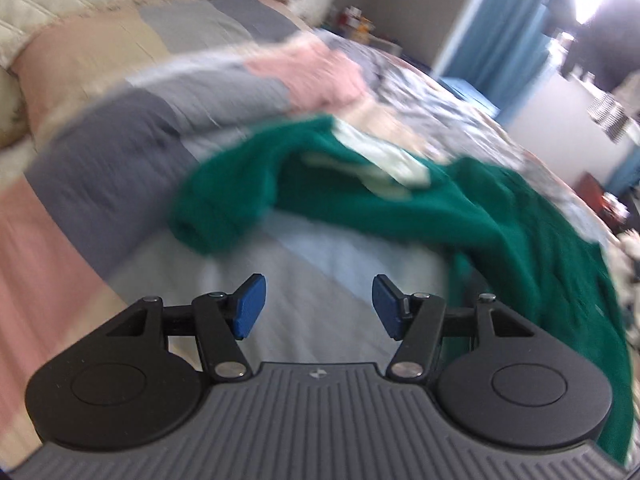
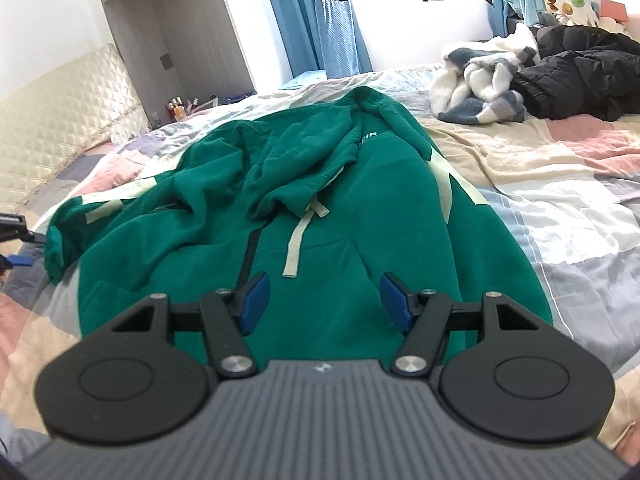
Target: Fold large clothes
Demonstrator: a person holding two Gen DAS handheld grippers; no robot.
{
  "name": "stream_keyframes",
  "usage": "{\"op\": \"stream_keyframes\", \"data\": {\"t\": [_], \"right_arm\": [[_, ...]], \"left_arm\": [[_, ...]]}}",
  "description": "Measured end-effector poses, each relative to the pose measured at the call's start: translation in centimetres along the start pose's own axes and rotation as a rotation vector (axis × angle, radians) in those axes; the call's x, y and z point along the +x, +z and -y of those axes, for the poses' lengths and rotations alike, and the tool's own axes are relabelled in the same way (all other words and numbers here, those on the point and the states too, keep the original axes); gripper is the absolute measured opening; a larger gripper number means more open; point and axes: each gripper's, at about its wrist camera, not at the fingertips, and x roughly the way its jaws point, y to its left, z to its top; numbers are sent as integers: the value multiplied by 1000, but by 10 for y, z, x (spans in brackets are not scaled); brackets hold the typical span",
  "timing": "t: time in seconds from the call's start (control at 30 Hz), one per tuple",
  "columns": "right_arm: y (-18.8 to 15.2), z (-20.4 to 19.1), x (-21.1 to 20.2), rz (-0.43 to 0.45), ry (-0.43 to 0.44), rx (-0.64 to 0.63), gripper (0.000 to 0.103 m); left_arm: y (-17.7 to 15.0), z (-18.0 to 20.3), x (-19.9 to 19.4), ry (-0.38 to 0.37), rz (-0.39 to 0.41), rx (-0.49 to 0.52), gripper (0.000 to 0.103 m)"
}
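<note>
Green hoodie point(image 2: 304, 200) spread across the patchwork quilt point(image 2: 560, 184), and both grippers are off it. The right gripper point(image 2: 324, 300) hangs above the hem end of the garment, blue pads spread wide, nothing between them but green fabric lying flat underneath. Straight ahead of it runs the black zip point(image 2: 249, 252), and just beside that a pale drawstring point(image 2: 298, 240) trails down from the rumpled hood point(image 2: 296, 168). Off to its left, one sleeve point(image 2: 64, 224) with pale stripes stretches out to the quilt's edge, and a sliver of the other tool pokes in there.

Over to the left gripper point(image 1: 318, 306): jaws wide apart as well, empty, with bare pale quilt showing between the blue pads. This view is badly smeared. The sleeve cuff point(image 1: 208, 216) lies just ahead and slightly left of it, and the body of the hoodie sweeps round to its right.

Far ahead on the right gripper's right side, a fluffy white-and-grey blanket point(image 2: 480, 88) and a black jacket point(image 2: 580, 76) sit heaped, well apart from the hoodie.
</note>
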Motion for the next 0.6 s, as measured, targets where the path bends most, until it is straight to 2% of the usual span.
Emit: {"op": "stream_keyframes", "data": {"t": [0.27, 0.5, 0.6], "right_arm": [[-3, 3, -18, 18, 27, -9, 64], [-3, 10, -26, 30, 41, 6, 64], [-4, 14, -28, 33, 48, 16, 64]], "left_arm": [[-65, 62, -26, -147, -114, 73, 65], [-119, 108, -29, -208, -215, 115, 65], [-134, 124, -30, -182, -208, 156, 66]]}}
